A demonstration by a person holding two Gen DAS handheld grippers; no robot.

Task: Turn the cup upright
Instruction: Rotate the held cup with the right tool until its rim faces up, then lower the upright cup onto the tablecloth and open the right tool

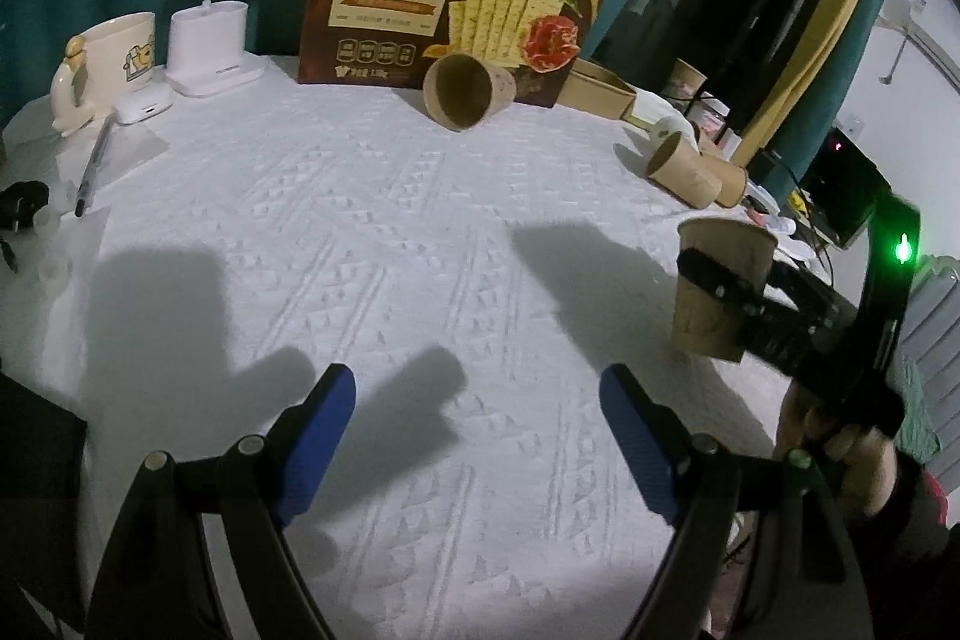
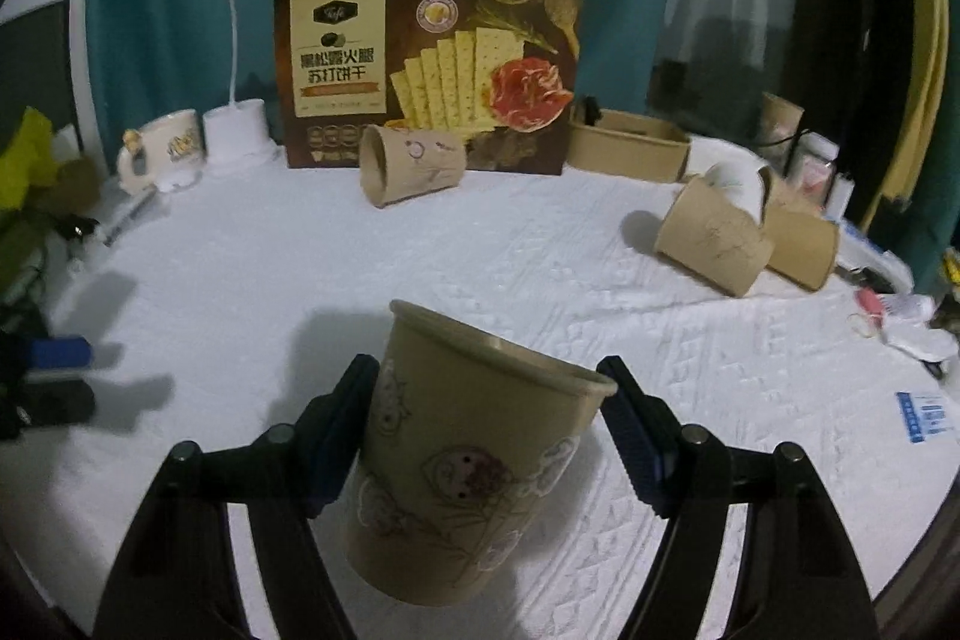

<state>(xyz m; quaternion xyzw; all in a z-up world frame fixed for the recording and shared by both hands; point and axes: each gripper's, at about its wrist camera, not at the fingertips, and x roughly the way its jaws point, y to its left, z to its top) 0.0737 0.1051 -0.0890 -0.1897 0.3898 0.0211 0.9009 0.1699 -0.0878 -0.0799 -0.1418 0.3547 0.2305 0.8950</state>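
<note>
Right wrist view: right gripper [image 2: 486, 430] clamped mid-wall on printed brown paper cup [image 2: 468, 460], likely light and crushable, so best held gently; left gripper [image 1: 477, 439] spread, empty.

My left gripper [image 1: 477, 439] has black angular arms, round silvery pivot pins at the joints and blue textured pads [image 1: 315, 445] on the fingertips. My right gripper [image 2: 489, 430] is of the same build: black arms, silvery pins, dark blue ribbed pads [image 2: 639, 451]. On its black body a green light [image 1: 902, 250] glows. Bare skin shows on my right hand [image 1: 840, 445].
</note>
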